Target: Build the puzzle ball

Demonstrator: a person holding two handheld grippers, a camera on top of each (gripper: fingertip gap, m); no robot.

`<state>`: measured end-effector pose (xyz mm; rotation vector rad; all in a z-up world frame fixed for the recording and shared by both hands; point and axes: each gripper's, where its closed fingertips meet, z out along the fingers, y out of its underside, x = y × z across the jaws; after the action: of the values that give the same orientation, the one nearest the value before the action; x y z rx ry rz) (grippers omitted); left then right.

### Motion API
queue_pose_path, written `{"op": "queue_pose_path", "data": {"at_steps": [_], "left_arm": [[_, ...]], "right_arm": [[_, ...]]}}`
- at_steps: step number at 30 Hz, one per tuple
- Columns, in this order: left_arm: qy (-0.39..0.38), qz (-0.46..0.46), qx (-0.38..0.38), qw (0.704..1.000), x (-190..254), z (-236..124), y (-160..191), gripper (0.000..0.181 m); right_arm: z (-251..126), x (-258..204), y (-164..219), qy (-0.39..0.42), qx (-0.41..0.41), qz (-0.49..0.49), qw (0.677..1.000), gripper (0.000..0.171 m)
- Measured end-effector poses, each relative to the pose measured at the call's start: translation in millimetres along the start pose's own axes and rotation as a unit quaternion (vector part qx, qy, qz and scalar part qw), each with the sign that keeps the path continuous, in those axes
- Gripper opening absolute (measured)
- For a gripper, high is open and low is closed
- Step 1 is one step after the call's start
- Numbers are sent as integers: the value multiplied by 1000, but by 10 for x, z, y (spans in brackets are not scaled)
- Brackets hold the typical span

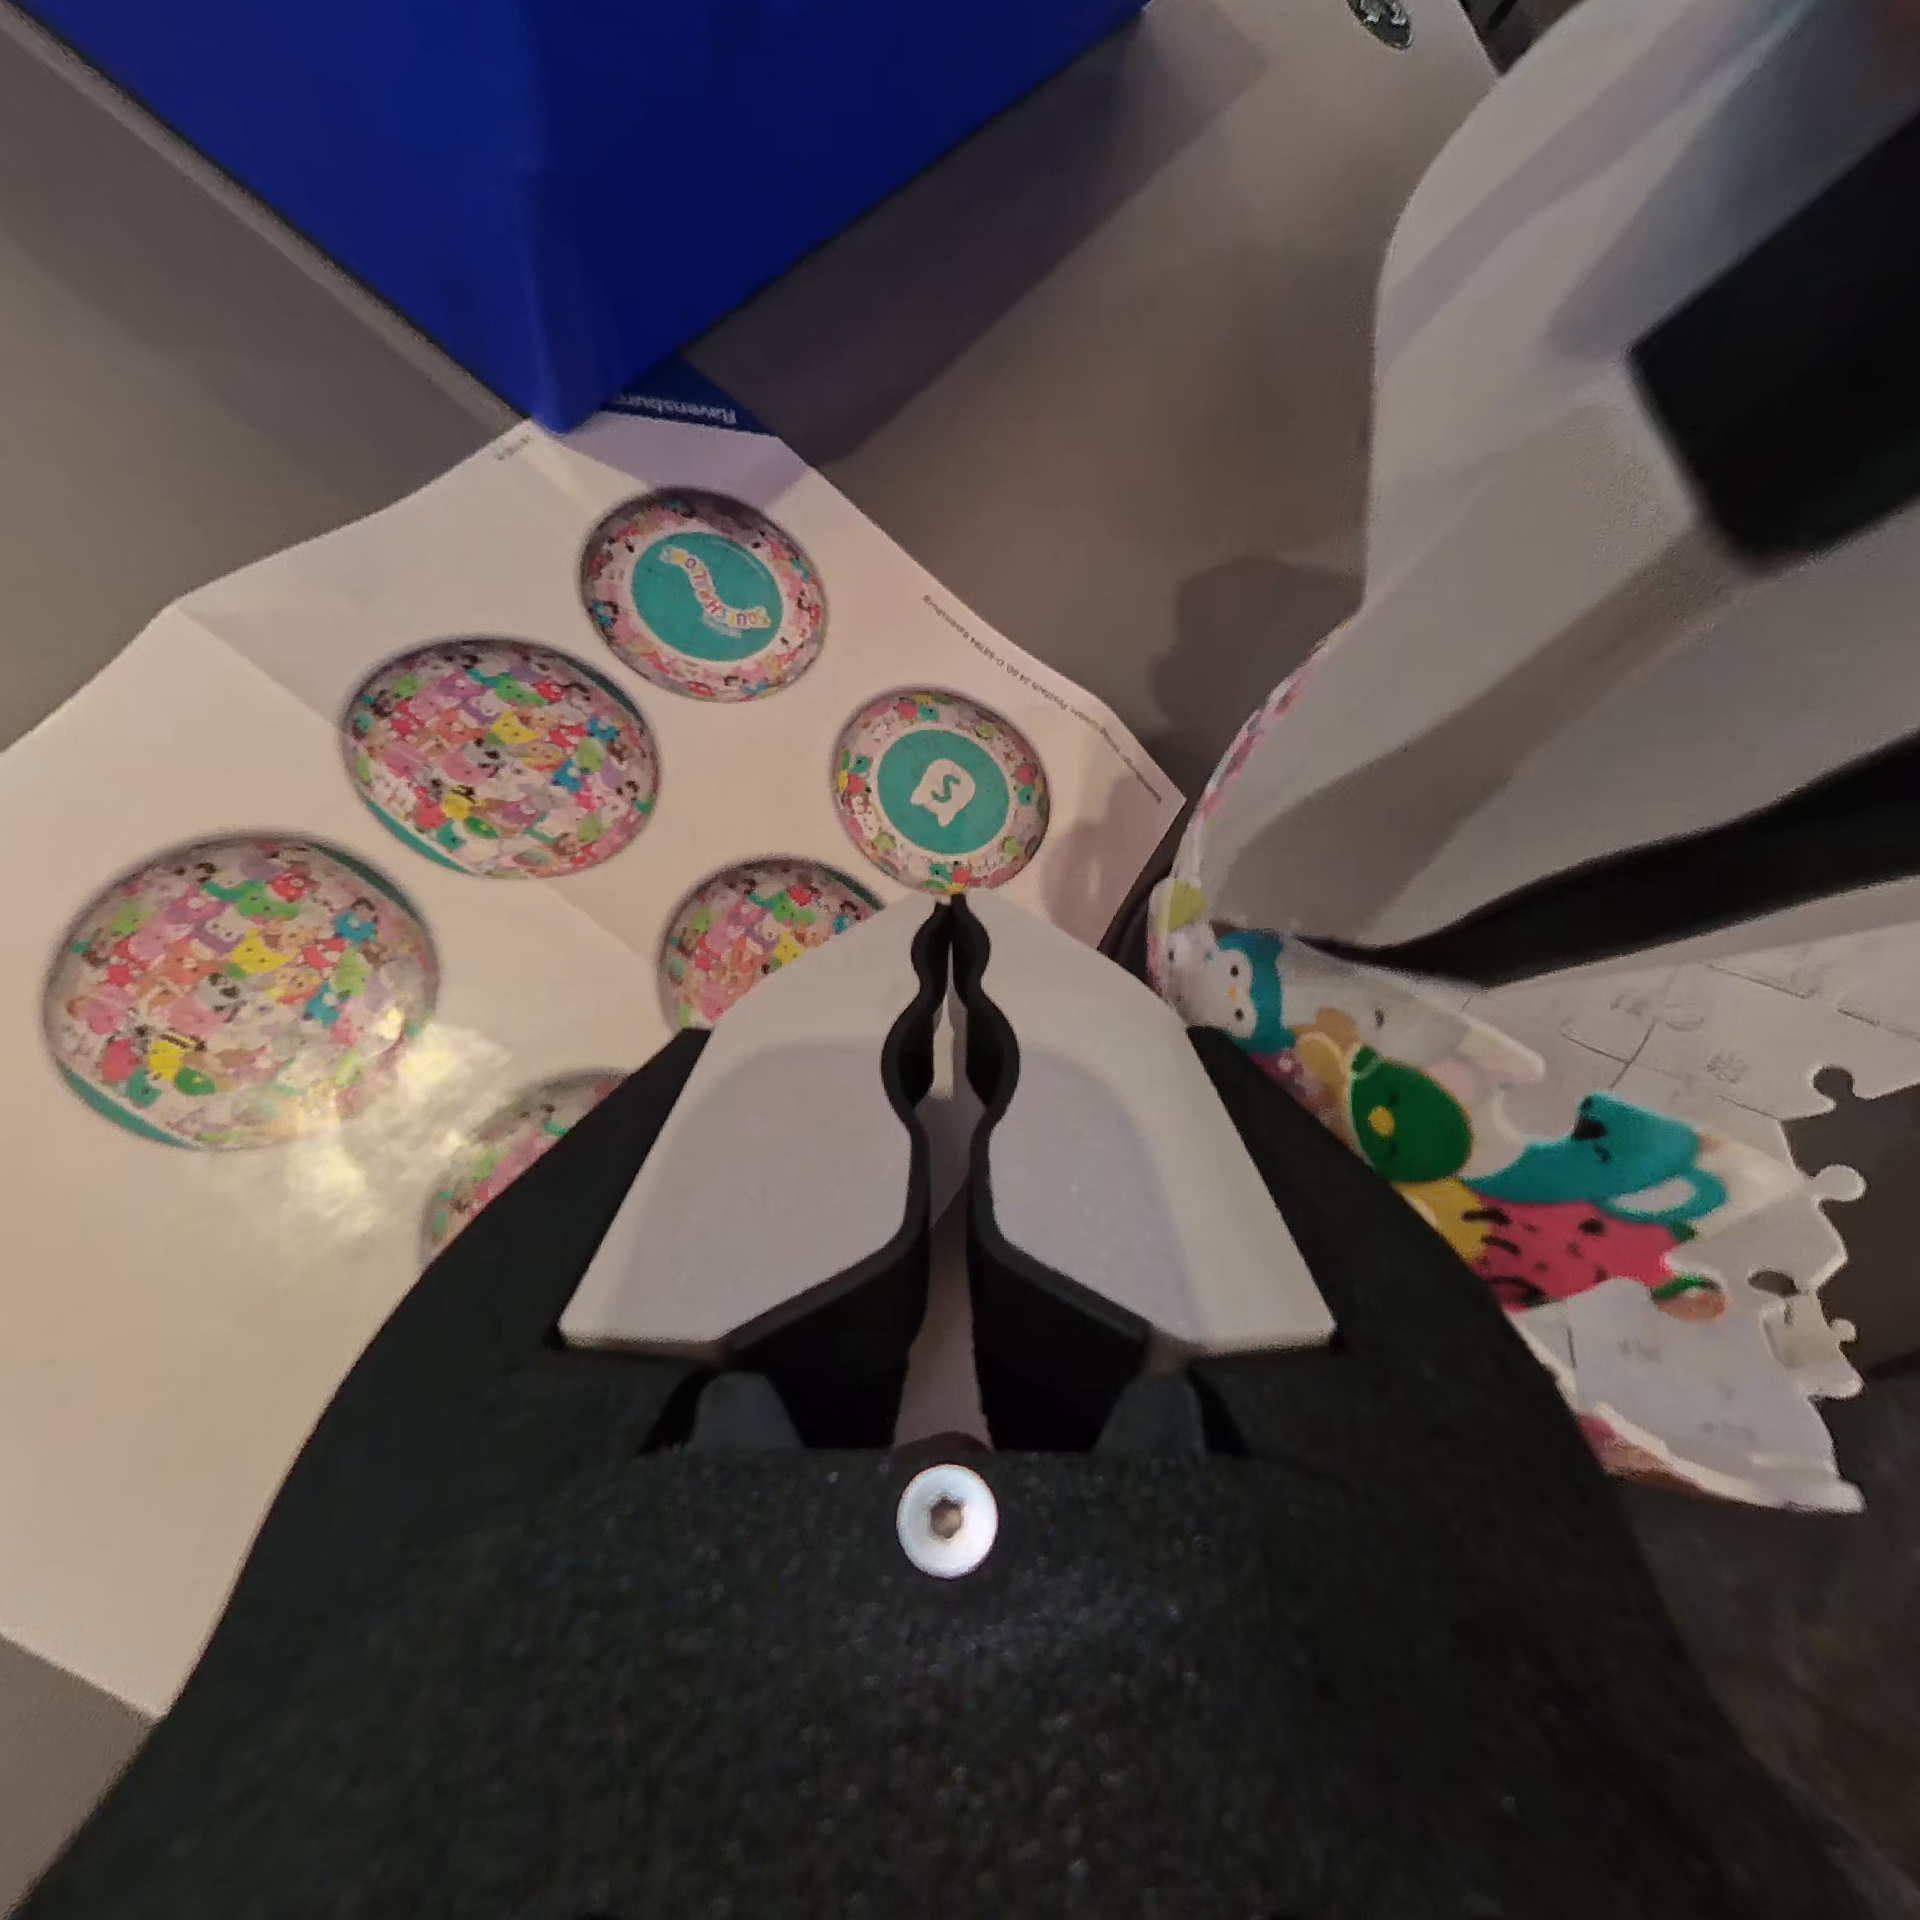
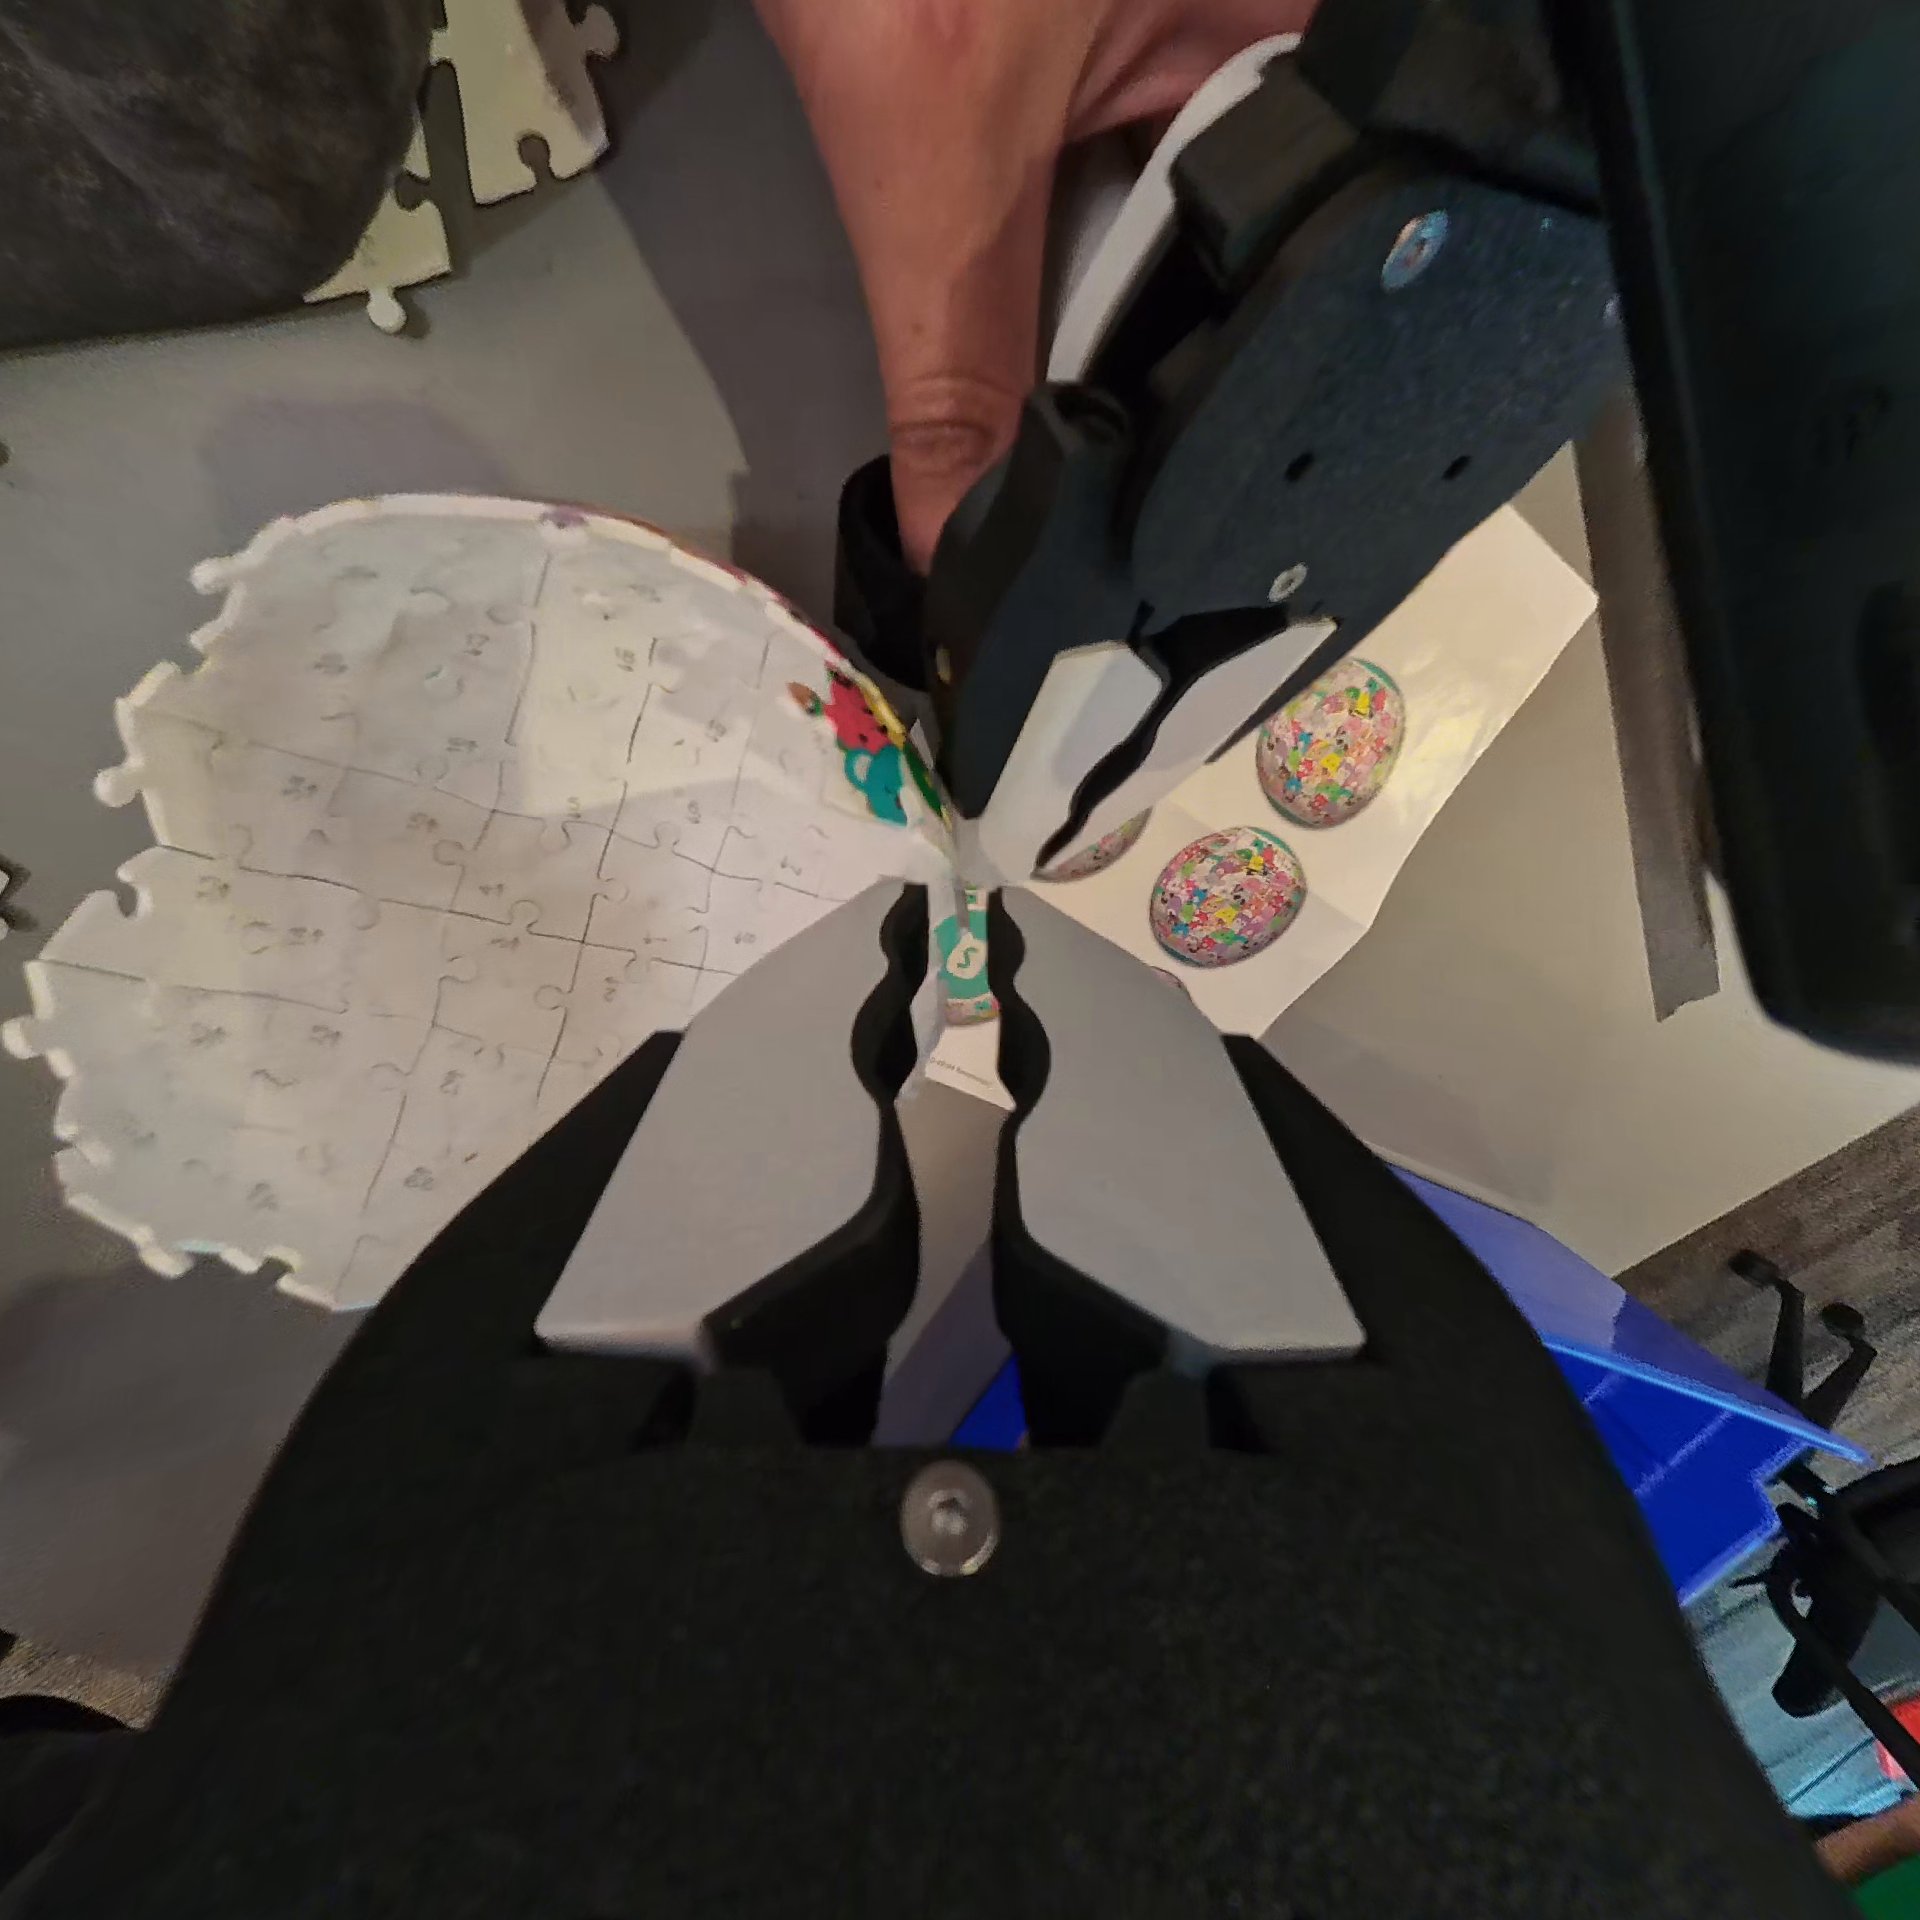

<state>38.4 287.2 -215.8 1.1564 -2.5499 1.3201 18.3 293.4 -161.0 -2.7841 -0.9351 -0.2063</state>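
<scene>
The half-built puzzle ball (image 2: 416, 883) is a curved shell, white with pencilled marks inside and colourful cartoon figures outside (image 1: 1455, 1164). My right gripper (image 2: 954, 899) is shut on the shell's rim and holds it tilted above the grey table. One of its white fingers (image 1: 1507, 623) lies across the shell in the left wrist view. My left gripper (image 1: 951, 914) is shut with nothing visible between its tips. It hovers over the instruction sheet just beside the held rim, and it shows in the right wrist view (image 2: 1049, 847) with a hand (image 2: 935, 208) on it.
The instruction sheet (image 1: 260, 727) with pictures of the ball lies flat on the table (image 2: 1455, 675). A blue box (image 1: 571, 187) stands beyond it. A few joined white pieces (image 2: 520, 114) lie by a dark cloth (image 2: 156, 156). The table edge and a chair base (image 2: 1808, 1340) are at the right.
</scene>
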Motion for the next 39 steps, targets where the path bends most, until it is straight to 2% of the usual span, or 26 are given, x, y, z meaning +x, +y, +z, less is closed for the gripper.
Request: {"op": "queue_pose_path", "data": {"at_steps": [3,6,9,12,18,22,24,27,29,31,33,35,36,37,39], "left_arm": [[5,-9,-2,1000,3,-45,50,0],[17,-26,5,1000,23,-115,98,0],[15,-33,19,999,38,-175,112,0],[4,-33,24,999,44,-209,134,0],[2,-35,35,999,60,-220,89,0],[4,-30,26,999,82,-184,88,0],[-3,-31,22,999,59,-182,110,0],[-19,-39,29,999,-6,-259,117,0],[-43,-43,43,997,-75,-385,94,0],[-81,-49,52,994,-162,-564,68,0],[-120,-64,63,989,-199,-773,19,6],[-161,-76,67,982,-176,-963,-12,15],[-181,-80,66,978,-146,-1028,2,17],[-193,-84,61,976,-101,-1060,38,19],[-201,-93,49,974,-15,-1052,155,22]], "right_arm": [[-101,33,-12,26,5,-12,1000,11],[-332,34,-130,82,39,-61,994,0],[-426,-179,-246,99,58,-154,981,0],[-316,-199,-241,160,29,-280,946,0],[-126,-314,-282,130,32,-409,903,0],[-11,-259,-164,124,-31,-416,900,0],[-120,-242,-191,141,-20,-416,898,0],[-721,-188,-341,188,85,-314,927,0],[-1112,-318,-333,167,200,-191,946,0],[-1277,-494,-181,135,293,-85,943,5],[-1226,-596,73,148,353,5,924,23],[-1029,-829,255,126,421,74,895,30],[-882,-944,332,112,441,103,885,47],[-687,-1022,428,104,433,136,885,68],[-334,-1184,566,78,397,179,897,75]]}}
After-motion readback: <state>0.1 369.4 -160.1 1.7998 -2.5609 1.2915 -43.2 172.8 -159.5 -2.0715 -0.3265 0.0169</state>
